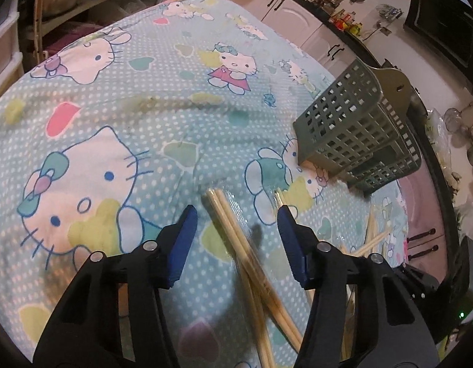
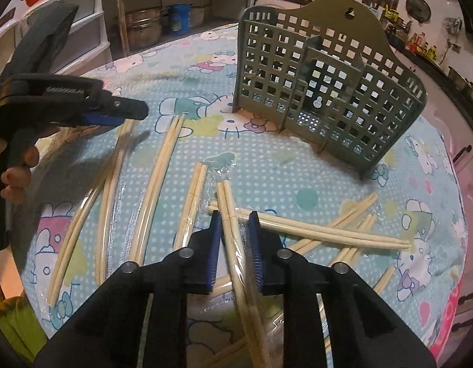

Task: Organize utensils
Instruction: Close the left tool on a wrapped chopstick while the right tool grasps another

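Observation:
Several pairs of pale wooden chopsticks in clear wrap lie scattered on a Hello Kitty tablecloth. My right gripper is closed down on one wrapped pair, which runs lengthwise between its blue pads. My left gripper stands open over another pair, which lies between the pads without touching either. The right wrist view shows the left gripper from the side, low over the leftmost chopsticks. A green perforated utensil holder stands beyond the chopsticks, at the right in the left wrist view.
More chopstick pairs cross each other right of my right gripper. A person's fingers grip the left tool's handle. Kitchen shelves with pots and a counter with bottles ring the round table, whose edge runs close behind the holder.

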### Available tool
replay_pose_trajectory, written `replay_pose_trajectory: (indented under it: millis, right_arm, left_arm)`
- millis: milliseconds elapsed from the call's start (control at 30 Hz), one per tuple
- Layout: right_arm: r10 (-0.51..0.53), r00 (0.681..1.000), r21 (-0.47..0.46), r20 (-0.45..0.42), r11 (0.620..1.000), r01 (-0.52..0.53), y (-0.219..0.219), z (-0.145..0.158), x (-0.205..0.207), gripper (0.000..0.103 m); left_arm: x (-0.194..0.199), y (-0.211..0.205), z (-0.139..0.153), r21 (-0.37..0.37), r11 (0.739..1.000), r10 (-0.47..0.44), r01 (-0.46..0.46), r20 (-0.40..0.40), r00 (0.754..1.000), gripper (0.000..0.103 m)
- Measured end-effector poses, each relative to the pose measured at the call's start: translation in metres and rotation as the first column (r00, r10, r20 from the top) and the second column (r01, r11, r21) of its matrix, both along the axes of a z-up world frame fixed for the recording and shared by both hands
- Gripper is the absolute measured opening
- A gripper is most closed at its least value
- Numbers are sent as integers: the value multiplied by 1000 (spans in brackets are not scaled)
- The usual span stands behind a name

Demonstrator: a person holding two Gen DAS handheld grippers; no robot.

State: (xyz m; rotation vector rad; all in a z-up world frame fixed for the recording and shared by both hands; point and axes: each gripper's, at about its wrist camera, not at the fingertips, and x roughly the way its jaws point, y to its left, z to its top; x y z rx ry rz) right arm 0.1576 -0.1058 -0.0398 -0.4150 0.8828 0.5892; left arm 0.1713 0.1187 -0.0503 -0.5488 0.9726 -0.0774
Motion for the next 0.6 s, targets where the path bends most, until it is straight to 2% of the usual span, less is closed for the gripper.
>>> replay_pose_trajectory:
  millis: [133,200,367,600]
  right_arm:
    - [11,1000,22,-1,1000,-11,-2,6,1,10]
    - [13,1000,41,-5,999,-13,-5,10,0,10]
    - [15,1000,94,-5,995,-14,-14,22,-1,10]
    - [8,1000,166,24,986,-12,-27,41,-7,7]
  left_arm:
    - [8,2,-1,25,1000,11,-10,-20,1000,28]
    - [11,5,-1,45,999,20,-19,-29,999,15]
    - [10,8,5,55,998,19,-18,-15,1000,7]
    - [2,-6,44,97,995,-36,27,95,995,5]
